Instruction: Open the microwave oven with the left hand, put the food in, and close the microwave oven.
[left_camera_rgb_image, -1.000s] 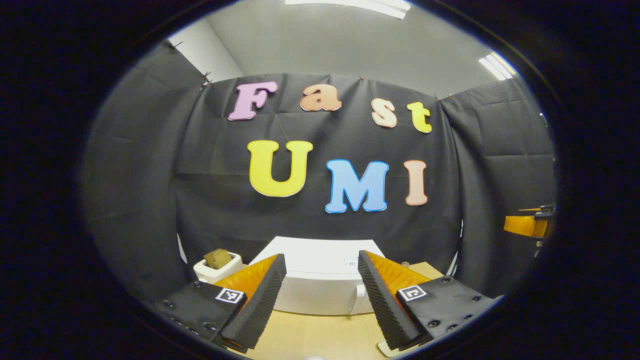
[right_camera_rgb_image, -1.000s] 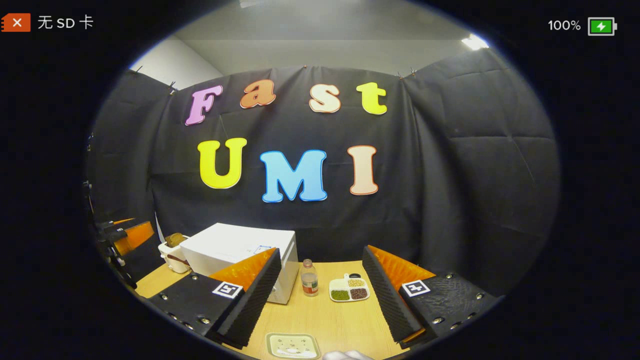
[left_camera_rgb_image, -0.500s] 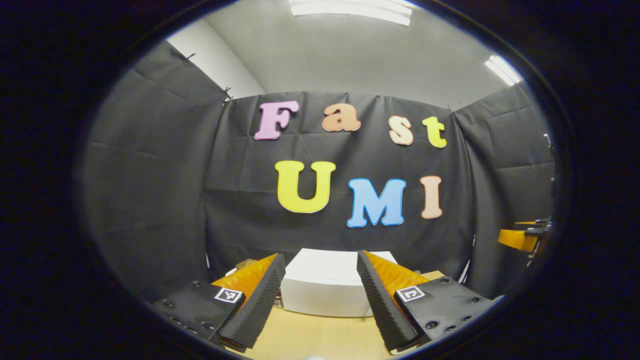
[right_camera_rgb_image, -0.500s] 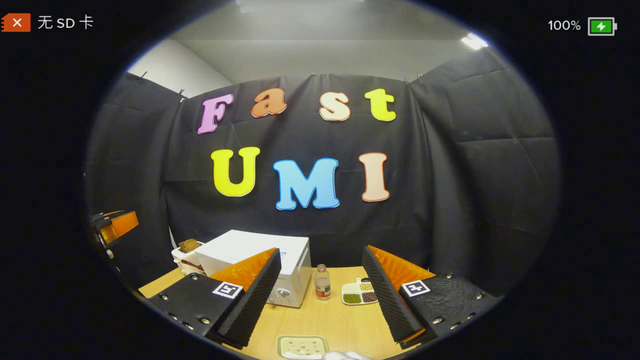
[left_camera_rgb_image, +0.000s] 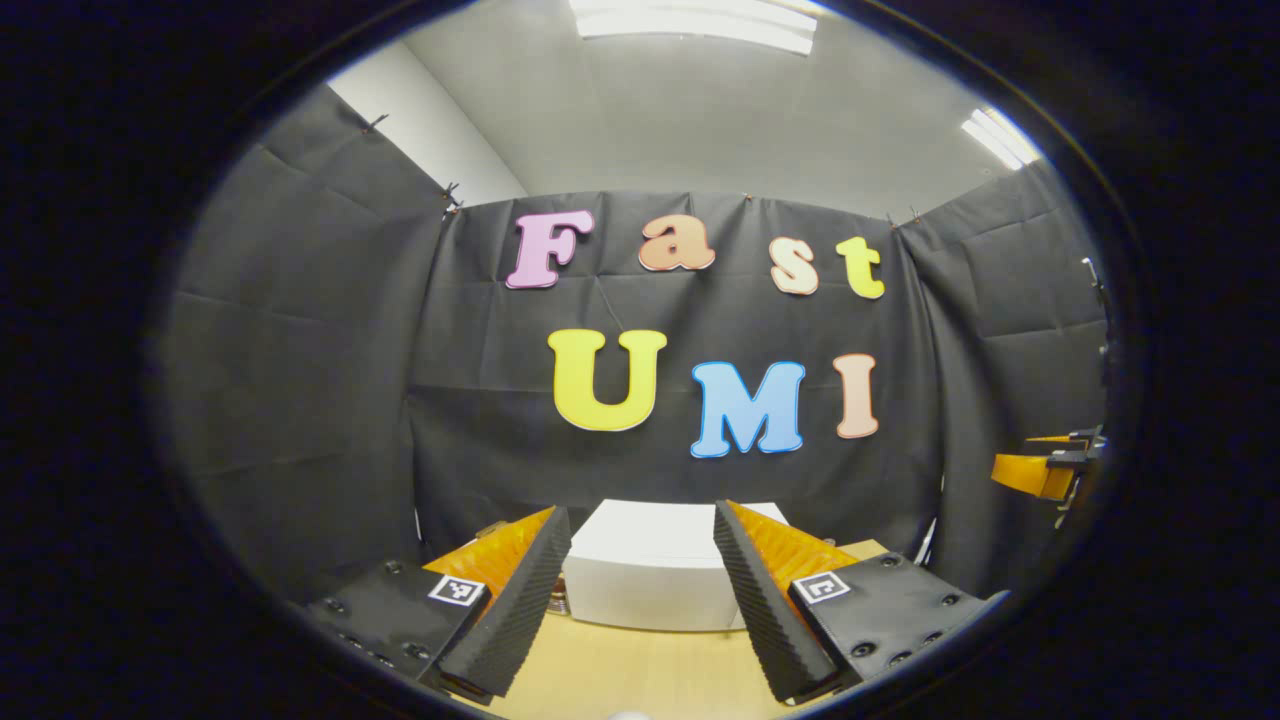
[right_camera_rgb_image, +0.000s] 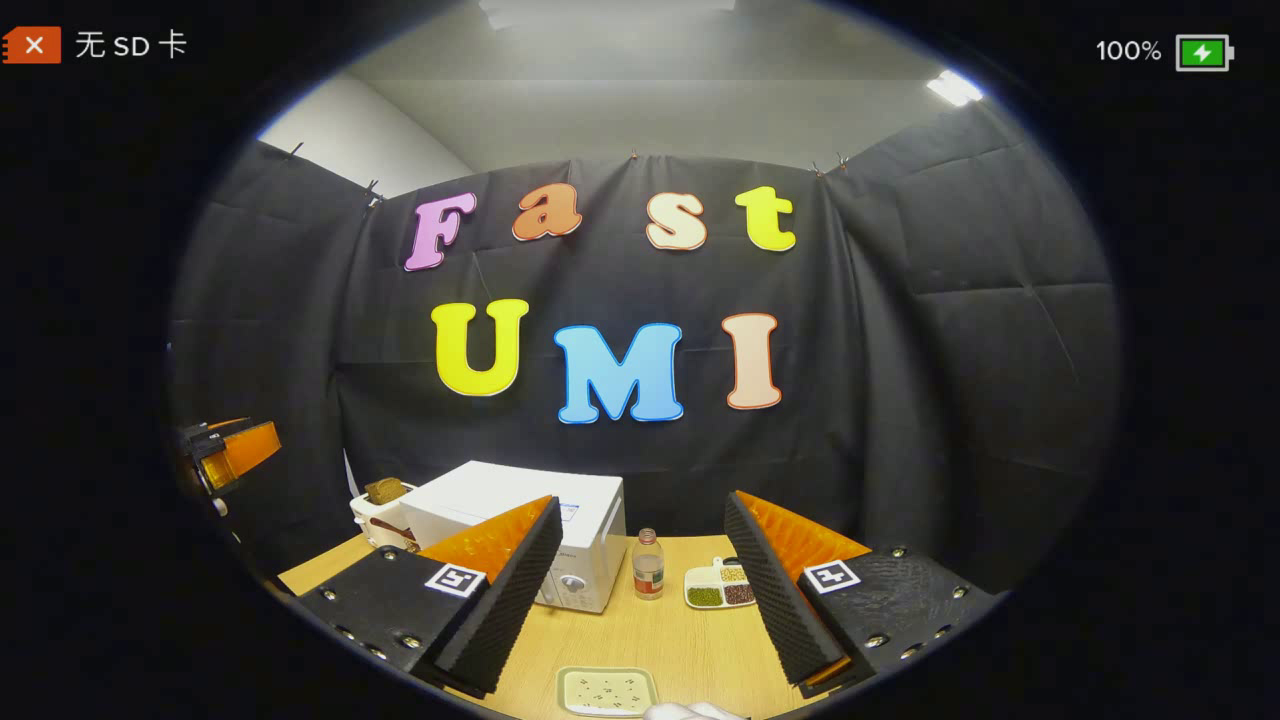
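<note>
The left gripper (left_camera_rgb_image: 640, 610) hangs with its jaws spread wide and nothing between them, facing the white microwave oven (left_camera_rgb_image: 655, 575), which stands closed on the wooden table (left_camera_rgb_image: 640, 675) straight ahead and still apart from the fingertips. The right gripper (right_camera_rgb_image: 640, 600) is likewise released and empty, held back over the near edge of the table. From the right gripper view the microwave oven (right_camera_rgb_image: 520, 520) sits at the far left, with a small bottle (right_camera_rgb_image: 648, 566) just beside its right side, a divided dish of beans (right_camera_rgb_image: 722, 588) further right, and a toaster holding bread (right_camera_rgb_image: 385, 505) on its far left. A shallow plate of food (right_camera_rgb_image: 606, 692) lies near, below the right gripper, likely what must go in. The step in hand looks like the approach to the door: the left gripper should drop lower and come in level at the handle edge, then pull along the hinge's arc rather than straight back, so the light oven does not slide.
</note>
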